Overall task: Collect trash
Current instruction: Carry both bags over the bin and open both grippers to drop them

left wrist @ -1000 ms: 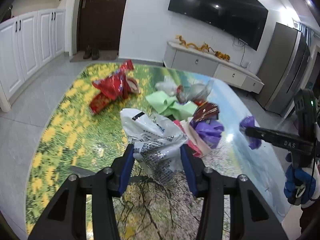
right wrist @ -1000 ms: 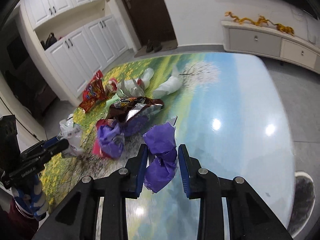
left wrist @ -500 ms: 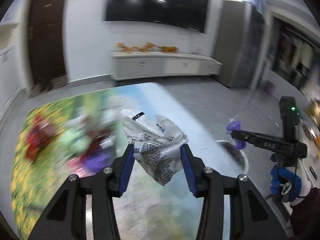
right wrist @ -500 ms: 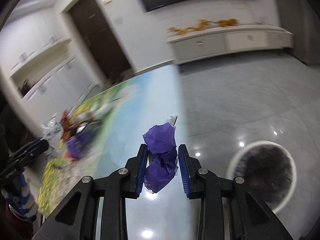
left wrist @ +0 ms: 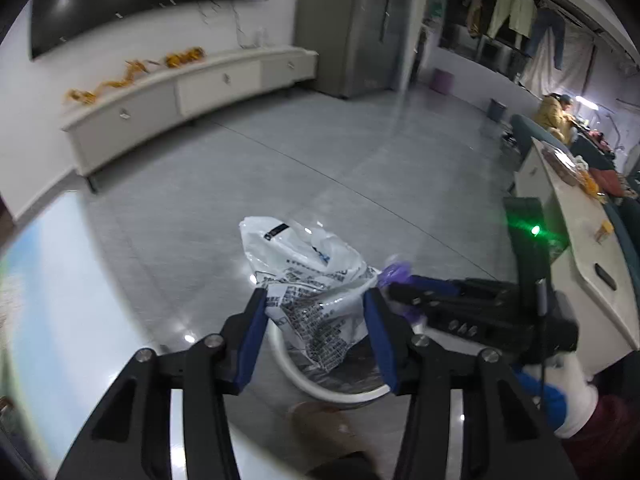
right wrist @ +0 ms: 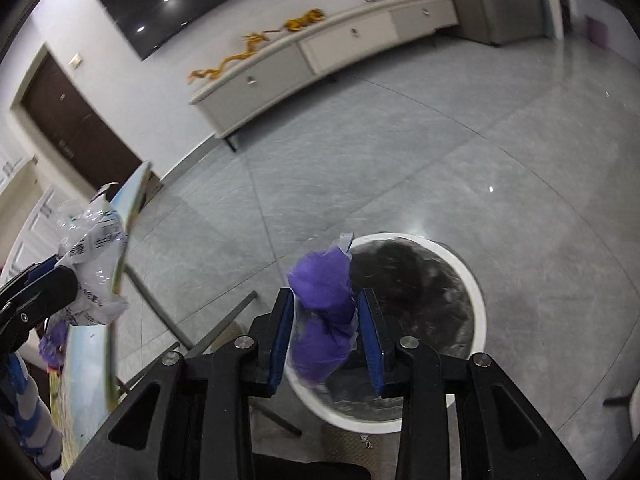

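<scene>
left hand-held gripper (left wrist: 316, 320): loosened just now, jaws still flanking white bag (left wrist: 308, 276). right hand-held gripper (right wrist: 325, 334): likewise easing apart around purple wad (right wrist: 324, 312). both over bin (right wrist: 476, 292).

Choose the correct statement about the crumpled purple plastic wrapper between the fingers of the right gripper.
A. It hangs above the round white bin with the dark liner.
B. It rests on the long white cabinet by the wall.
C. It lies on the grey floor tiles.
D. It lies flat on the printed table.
A: in the right wrist view the crumpled purple plastic wrapper sits between the right gripper fingers, over the rim of the round white bin.
</scene>
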`<state>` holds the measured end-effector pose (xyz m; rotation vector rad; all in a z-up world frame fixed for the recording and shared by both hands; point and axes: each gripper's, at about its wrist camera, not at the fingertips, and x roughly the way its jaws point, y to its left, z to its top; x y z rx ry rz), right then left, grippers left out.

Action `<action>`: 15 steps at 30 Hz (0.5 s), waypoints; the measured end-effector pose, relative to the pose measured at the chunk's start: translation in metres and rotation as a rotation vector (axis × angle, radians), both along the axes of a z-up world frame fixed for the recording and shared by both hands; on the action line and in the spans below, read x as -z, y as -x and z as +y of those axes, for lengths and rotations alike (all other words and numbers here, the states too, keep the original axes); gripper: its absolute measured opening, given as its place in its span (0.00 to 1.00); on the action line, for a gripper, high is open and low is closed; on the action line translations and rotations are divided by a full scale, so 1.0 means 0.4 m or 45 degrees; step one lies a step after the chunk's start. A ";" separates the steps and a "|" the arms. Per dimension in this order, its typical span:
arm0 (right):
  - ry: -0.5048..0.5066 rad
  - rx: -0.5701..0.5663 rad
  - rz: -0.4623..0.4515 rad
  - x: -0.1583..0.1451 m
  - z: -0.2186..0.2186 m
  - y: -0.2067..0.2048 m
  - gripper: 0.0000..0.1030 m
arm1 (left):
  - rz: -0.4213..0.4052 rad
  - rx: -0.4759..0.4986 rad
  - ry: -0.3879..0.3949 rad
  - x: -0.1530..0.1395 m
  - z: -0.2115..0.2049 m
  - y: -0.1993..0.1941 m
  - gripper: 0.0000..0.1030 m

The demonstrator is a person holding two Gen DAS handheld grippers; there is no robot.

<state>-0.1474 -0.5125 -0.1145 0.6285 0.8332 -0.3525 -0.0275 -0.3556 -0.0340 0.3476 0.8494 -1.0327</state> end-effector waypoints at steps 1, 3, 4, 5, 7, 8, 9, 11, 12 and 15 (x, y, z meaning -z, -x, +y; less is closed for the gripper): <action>-0.009 0.023 0.012 0.011 -0.019 0.004 0.44 | 0.025 0.010 0.004 0.004 -0.019 -0.003 0.48; -0.012 0.042 0.018 0.019 -0.039 0.013 0.49 | 0.070 0.020 0.009 0.013 -0.054 -0.012 0.52; -0.013 0.049 0.019 0.022 -0.042 0.017 0.50 | 0.080 0.021 0.011 0.013 -0.067 -0.014 0.55; -0.012 0.057 0.021 0.023 -0.047 0.021 0.50 | 0.087 0.017 0.013 0.013 -0.076 -0.016 0.57; -0.009 0.069 0.018 0.022 -0.060 0.030 0.50 | 0.089 0.015 0.017 0.008 -0.083 -0.011 0.57; -0.007 0.072 0.015 0.020 -0.061 0.035 0.50 | 0.081 0.011 0.018 0.006 -0.089 -0.009 0.57; -0.005 0.074 0.014 0.019 -0.055 0.041 0.50 | 0.073 0.008 0.017 0.006 -0.088 -0.015 0.57; 0.002 0.080 0.005 0.011 -0.053 0.048 0.50 | 0.061 -0.009 0.018 -0.005 -0.071 -0.014 0.57; 0.002 0.081 -0.003 0.006 -0.051 0.052 0.50 | 0.060 -0.019 0.020 -0.006 -0.067 -0.012 0.57; 0.021 0.084 -0.023 -0.018 -0.044 0.062 0.50 | 0.052 -0.059 0.034 -0.023 -0.031 -0.017 0.57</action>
